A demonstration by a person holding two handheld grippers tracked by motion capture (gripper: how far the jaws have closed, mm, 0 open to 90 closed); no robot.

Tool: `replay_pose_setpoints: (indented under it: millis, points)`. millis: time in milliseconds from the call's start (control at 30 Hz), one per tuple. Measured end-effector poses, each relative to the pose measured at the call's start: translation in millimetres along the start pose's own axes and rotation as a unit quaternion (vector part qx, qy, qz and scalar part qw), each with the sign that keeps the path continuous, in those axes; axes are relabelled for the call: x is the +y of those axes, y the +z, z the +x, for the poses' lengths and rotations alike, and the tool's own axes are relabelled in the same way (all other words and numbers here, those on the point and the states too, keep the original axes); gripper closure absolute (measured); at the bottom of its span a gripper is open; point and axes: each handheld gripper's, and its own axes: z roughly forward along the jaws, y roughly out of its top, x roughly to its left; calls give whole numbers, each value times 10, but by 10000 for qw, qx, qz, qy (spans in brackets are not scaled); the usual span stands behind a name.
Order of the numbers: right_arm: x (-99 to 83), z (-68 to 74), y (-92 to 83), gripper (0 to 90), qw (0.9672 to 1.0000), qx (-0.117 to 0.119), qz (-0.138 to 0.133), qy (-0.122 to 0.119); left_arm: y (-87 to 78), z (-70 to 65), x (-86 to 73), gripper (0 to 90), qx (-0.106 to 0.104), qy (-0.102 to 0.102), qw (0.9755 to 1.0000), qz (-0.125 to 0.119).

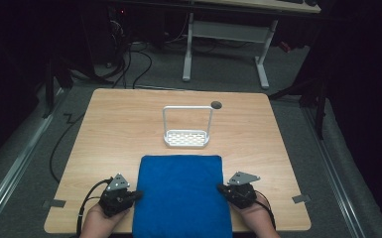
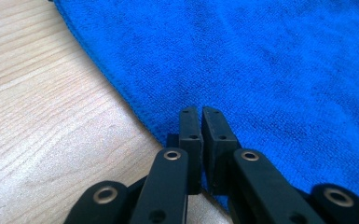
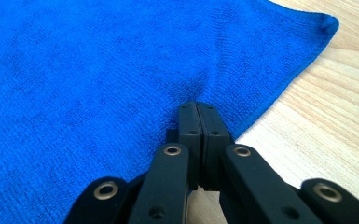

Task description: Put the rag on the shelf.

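Observation:
A blue towel (image 1: 181,193) lies flat on the near half of the wooden table (image 1: 114,129), and its front edge reaches the table's front edge. My left gripper (image 1: 138,194) points inward at the towel's left edge. In the left gripper view its jaws (image 2: 200,112) stand almost together, with a thin slit between them, over the towel's (image 2: 261,56) border. My right gripper (image 1: 221,188) points inward at the towel's right edge. In the right gripper view its jaws (image 3: 198,106) are pressed together on the towel (image 3: 98,70), which puckers slightly at the tips. I cannot tell whether cloth is pinched.
A white wire rack (image 1: 187,138) with a tall handle stands just behind the towel at the table's middle. A dark round cable hole (image 1: 216,104) sits near the far edge. Bare wood lies to the left and right of the towel. A desk frame stands beyond the table.

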Motion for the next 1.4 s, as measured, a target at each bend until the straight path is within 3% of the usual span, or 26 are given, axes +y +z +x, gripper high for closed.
replay_pose_setpoints:
  millis: [433, 500, 567, 667, 733, 800, 867, 1067, 1167, 1300, 1400]
  points:
    - [-23, -52, -32, 877, 9997, -228, 5, -20, -4, 67, 7, 873, -41, -172, 9998, -18]
    - [-24, -58, -53, 852, 9994, -318, -110, -36, -3, 80, 7, 864, -83, -251, 9996, -35]
    - [-28, -110, -94, 822, 9989, -368, -264, 92, -4, 85, 7, 853, -97, -279, 9996, -44]
    - [-57, -203, -145, 787, 9975, -474, -419, 303, -58, 130, 36, 796, -83, -410, 9985, -348]
    - [-79, -242, -170, 783, 9969, -508, -465, 388, -93, 176, 68, 756, 42, -479, 9973, -547]
    - [-88, -258, -178, 779, 9966, -525, -485, 409, -98, 208, 85, 716, 119, -522, 9966, -619]
    - [-99, -289, -183, 772, 9963, -514, -486, 495, -64, 323, 151, 679, 302, -638, 9954, -642]
    - [-97, -289, -153, 759, 9970, -512, -423, 404, 97, 473, 382, 605, 572, -654, 9939, -674]
    - [-102, -292, -154, 756, 9969, -509, -424, 431, 205, 546, 513, 574, 494, -723, 9937, -704]
    - [-118, -296, -168, 752, 9966, -529, -453, 448, 323, 590, 630, 536, 660, -712, 9922, -776]
    - [-143, -298, -183, 751, 9962, -557, -450, 502, 367, 654, 656, 543, 547, -998, 9897, -865]
